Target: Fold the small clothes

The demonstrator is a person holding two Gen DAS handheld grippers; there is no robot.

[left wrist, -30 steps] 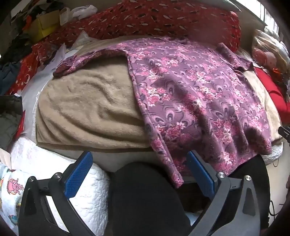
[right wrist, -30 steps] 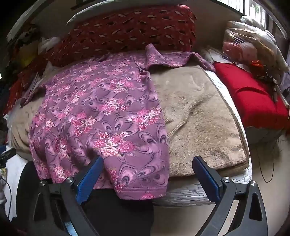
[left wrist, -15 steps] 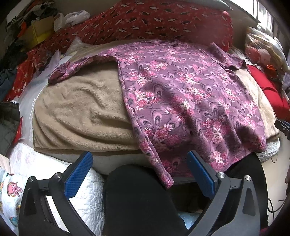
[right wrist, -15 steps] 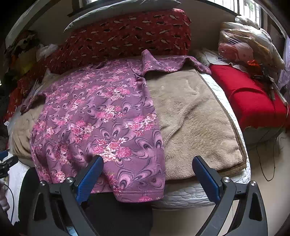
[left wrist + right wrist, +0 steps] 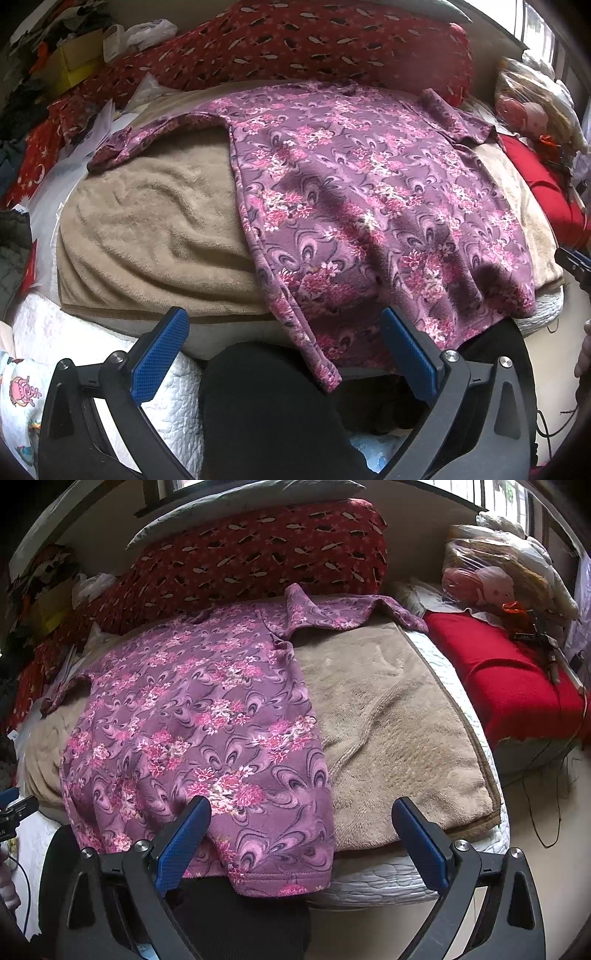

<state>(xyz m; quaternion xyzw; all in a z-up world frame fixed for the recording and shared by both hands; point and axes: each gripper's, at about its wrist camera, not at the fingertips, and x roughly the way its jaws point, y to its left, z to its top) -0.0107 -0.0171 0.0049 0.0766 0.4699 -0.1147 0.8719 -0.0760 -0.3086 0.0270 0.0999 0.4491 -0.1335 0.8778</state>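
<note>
A purple floral top [image 5: 369, 192] [image 5: 207, 716] lies spread flat on a beige blanket [image 5: 155, 229] [image 5: 391, 731], sleeves out to both sides and its hem hanging over the bed's near edge. My left gripper [image 5: 284, 332] hovers open in front of the hem's left corner, holding nothing. My right gripper [image 5: 301, 819] is open too, just short of the hem's right corner, with nothing between its blue pads [image 5: 184, 842]. A person's dark-clothed legs [image 5: 266, 413] fill the space below the bed edge in both views.
A long red patterned bolster [image 5: 295, 44] [image 5: 251, 561] lies behind the top. A red cushion [image 5: 517, 679] and a bagged bundle [image 5: 495, 576] sit on the right. Clutter and papers [image 5: 92, 125] crowd the left. The white quilted mattress [image 5: 373, 878] shows under the blanket.
Both grippers have drawn back slightly and risen, so more of the top and bolster shows. The top has not moved and both grippers stay open.
</note>
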